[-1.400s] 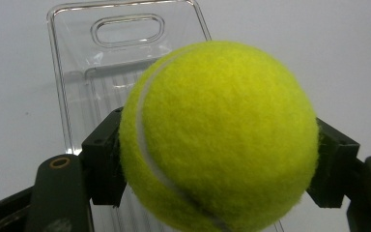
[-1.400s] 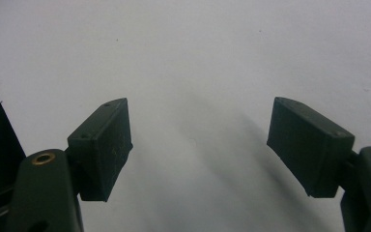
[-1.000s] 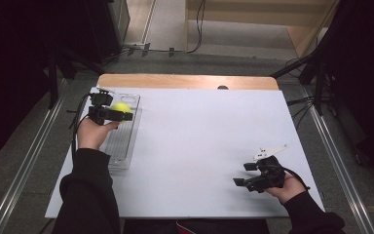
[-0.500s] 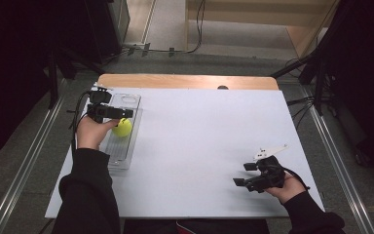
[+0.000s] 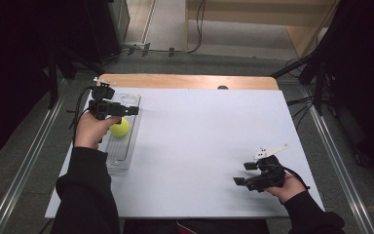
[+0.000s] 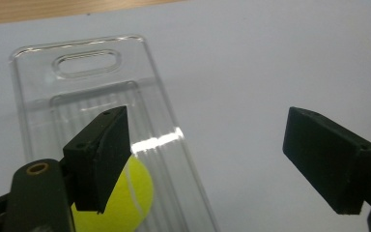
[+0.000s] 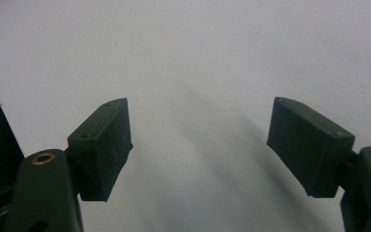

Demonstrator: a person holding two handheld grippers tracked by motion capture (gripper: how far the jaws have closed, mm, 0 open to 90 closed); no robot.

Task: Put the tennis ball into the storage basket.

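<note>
- Tennis ball (image 5: 120, 127): lay loose in clear plastic tray (image 5: 126, 151) at left edge of white worktop (image 5: 199, 136).
- Left claw (image 6: 207, 159): hung just above ball, jaws well apart after just opening, nothing gripped; ball seen low behind one jaw in left gripper view.
- Left claw in high view (image 5: 129, 110): over tray's far half, pointing right.
- Right claw (image 5: 241, 174): near worktop's right front corner, well apart from tray, jaws spread wide, empty (image 7: 198, 145).
</note>
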